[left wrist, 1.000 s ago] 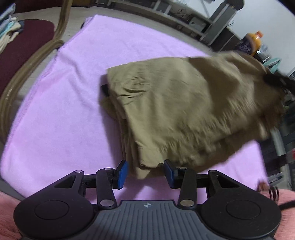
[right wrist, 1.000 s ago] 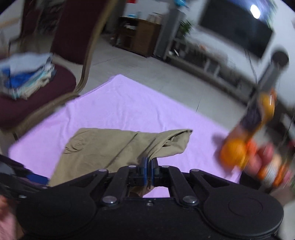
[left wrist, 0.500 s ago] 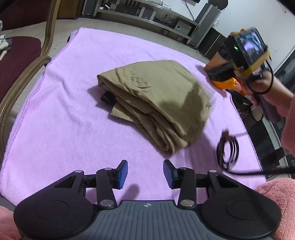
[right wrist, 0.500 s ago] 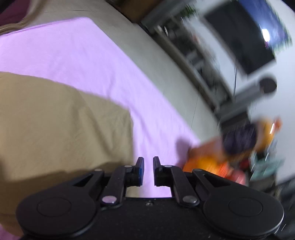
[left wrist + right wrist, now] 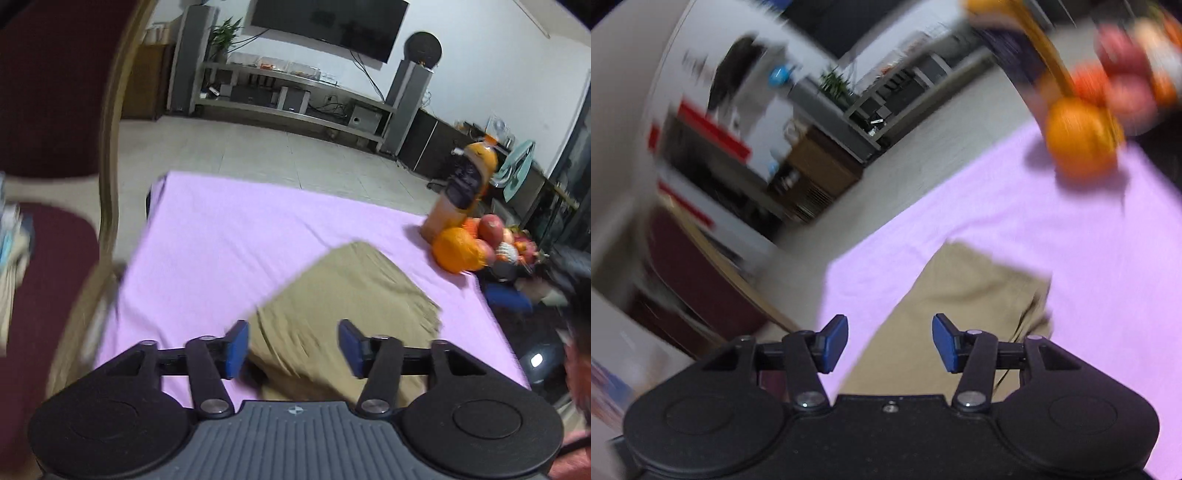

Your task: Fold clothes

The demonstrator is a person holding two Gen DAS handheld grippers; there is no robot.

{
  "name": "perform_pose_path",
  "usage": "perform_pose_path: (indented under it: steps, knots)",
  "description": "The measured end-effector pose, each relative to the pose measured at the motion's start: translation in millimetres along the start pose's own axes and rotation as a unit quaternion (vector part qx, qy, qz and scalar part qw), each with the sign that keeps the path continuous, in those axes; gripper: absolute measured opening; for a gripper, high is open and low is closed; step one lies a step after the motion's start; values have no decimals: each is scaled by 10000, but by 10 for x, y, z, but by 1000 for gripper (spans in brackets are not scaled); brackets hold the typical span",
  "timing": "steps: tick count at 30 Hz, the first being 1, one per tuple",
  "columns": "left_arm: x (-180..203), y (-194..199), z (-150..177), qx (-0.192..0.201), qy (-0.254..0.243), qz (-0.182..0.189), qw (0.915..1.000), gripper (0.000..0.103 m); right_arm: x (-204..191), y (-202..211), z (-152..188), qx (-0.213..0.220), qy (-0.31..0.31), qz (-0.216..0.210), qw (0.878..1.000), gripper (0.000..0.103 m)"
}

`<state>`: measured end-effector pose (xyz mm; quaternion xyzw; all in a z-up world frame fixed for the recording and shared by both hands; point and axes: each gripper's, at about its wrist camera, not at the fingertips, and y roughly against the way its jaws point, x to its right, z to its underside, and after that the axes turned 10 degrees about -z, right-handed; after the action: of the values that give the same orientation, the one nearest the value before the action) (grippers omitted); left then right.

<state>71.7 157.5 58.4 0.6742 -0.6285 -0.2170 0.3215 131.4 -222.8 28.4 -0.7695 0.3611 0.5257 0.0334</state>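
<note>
A folded khaki garment [image 5: 347, 295] lies on the pink cloth [image 5: 229, 229] that covers the table. It also shows in the right wrist view [image 5: 964, 306] on the same pink cloth [image 5: 1089, 258]. My left gripper [image 5: 293, 345] is open and empty, low over the garment's near edge, its blue pads [image 5: 236, 347] on either side. My right gripper [image 5: 890, 341] is open and empty too, just above the garment's near part. Both views are blurred by motion.
An orange juice bottle [image 5: 465, 184] and a pile of fruit [image 5: 476, 247] stand at the cloth's far right corner; the fruit shows in the right wrist view [image 5: 1082, 140]. A dark red chair [image 5: 44, 258] with a wooden frame stands left of the table.
The right gripper let go of the garment's corner and opened wide. The garment now lies folded flat. Both grippers swung in low over its near edge, with the left jaws wider apart.
</note>
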Motion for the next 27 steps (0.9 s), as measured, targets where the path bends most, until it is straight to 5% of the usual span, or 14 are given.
perform_pose_path:
  steps: [2, 7, 12, 14, 20, 23, 24, 25, 27]
  knots:
    - [-92, -279, -127, -242, -2, 46, 9997, 62, 252, -46, 85, 61, -321, -48, 9995, 60]
    - [-352, -957, -206, -868, 393, 149, 9953, 62, 845, -264, 312, -231, -1058, 137, 9940, 60]
    - [-367, -1349, -190, -1314, 406, 609, 9886, 62, 1035, -382, 506, -410, -1368, 447, 9887, 59]
    - [-387, -1487, -184, -1506, 439, 841, 9840, 63, 1137, -416, 550, -377, -1589, 499, 9853, 48]
    - [-407, -1690, -134, -1780, 652, 1603, 9687, 64, 1179, -595, 597, -515, -1758, 112, 9830, 50]
    - [-374, -1722, -87, -1815, 687, 1638, 9672, 58, 1107, -707, 591, -620, -1604, 12, 9851, 51]
    - [-358, -1698, -89, -1793, 692, 1635, 9676, 53, 1053, -734, 580, -663, -1409, 143, 9877, 47]
    - [-341, -1672, -92, -1771, 696, 1636, 9680, 47, 987, -763, 565, -740, -1148, 360, 9900, 27]
    - [-266, -1564, -107, -1671, 582, 1533, 9722, 36, 867, -774, 543, -794, -773, 563, 9922, 15]
